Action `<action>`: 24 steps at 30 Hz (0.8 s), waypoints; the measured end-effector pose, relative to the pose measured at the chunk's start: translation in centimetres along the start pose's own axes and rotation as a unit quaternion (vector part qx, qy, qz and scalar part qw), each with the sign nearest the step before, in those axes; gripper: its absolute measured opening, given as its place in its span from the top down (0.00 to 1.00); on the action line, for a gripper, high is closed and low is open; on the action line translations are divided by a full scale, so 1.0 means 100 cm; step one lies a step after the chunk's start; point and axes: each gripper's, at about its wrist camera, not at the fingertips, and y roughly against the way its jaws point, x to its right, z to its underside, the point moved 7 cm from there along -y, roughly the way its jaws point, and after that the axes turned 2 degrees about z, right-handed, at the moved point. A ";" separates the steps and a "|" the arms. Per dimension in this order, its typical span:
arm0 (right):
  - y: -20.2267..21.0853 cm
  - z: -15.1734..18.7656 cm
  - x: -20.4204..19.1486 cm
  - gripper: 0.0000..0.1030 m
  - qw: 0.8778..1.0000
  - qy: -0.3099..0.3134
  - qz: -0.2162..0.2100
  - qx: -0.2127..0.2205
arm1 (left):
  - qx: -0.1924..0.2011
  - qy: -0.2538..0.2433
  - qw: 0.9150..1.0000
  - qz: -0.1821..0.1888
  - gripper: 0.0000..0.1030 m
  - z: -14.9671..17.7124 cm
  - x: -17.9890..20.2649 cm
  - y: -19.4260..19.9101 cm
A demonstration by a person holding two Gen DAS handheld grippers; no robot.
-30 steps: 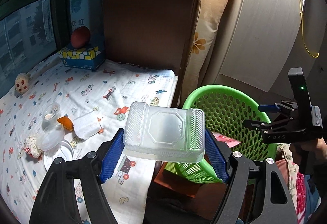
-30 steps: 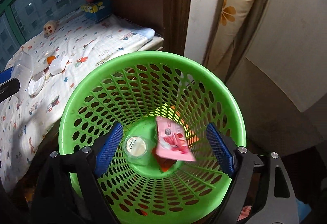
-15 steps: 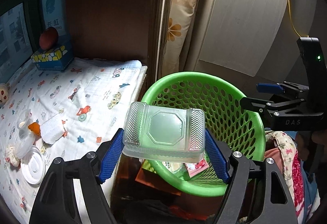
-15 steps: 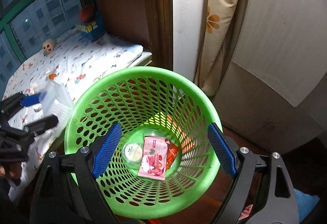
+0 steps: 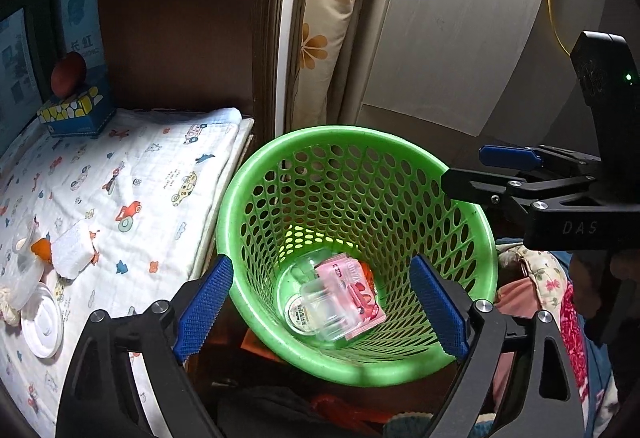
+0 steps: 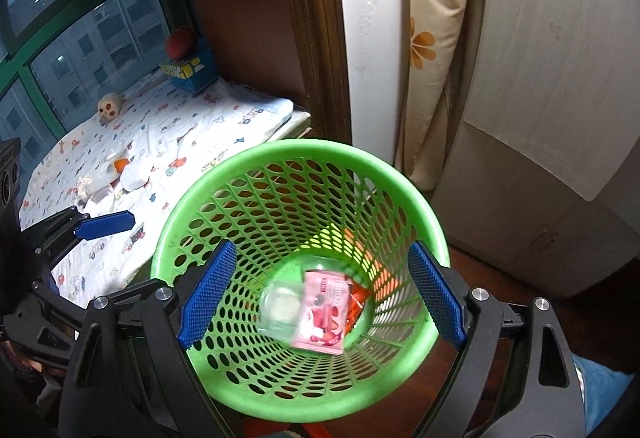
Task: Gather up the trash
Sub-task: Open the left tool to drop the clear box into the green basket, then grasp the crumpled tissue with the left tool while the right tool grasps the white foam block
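1. The left tongs (image 5: 320,302) stand wide over the green basket (image 5: 486,238), low in the frame. Their jaws have just been opening, and nothing is between them now.
2. The clear plastic box (image 5: 326,312) lies at the bottom of the basket, on a pink wrapper (image 5: 352,288) and beside a small round cup (image 5: 298,314). In the right wrist view it looks blurred, so I judge it may not have settled.
3. The right tongs (image 6: 320,294) also stand wide and empty above the basket mouth. In the left view they reach in from the right edge, near the far rim.
4. More trash waits on the bed at the left of the frame: a white round lid (image 5: 42,322), a white sponge-like block (image 5: 72,248) with an orange scrap (image 5: 40,249) beside it, and some clear plastic whose form I cannot make out.
5. What could go wrong: both tongs hang close to the rim, so a careless swing towards the bed could clip the light basket and tip it, spilling what is in it.
6. The flat lid may be hard to pinch off the soft printed sheet (image 5: 152,174); the tongs could bunch the cloth or push the lid away.
7. The tissue box (image 5: 76,112) with the red ball (image 5: 68,74) on it, upper left, is probably not trash and could be taken by mistake.
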 end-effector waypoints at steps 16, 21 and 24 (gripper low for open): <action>-0.014 -0.020 -0.075 0.16 0.998 0.045 -0.052 0.002 | 0.025 0.080 0.992 -0.095 0.16 0.021 -0.110 0.056; -0.019 -0.027 -0.103 0.16 0.996 0.061 -0.069 0.000 | 0.032 0.114 0.984 -0.136 0.16 0.034 -0.162 0.077; -0.024 -0.029 -0.120 0.16 0.994 0.073 -0.078 -0.002 | 0.036 0.141 0.976 -0.162 0.16 0.044 -0.199 0.091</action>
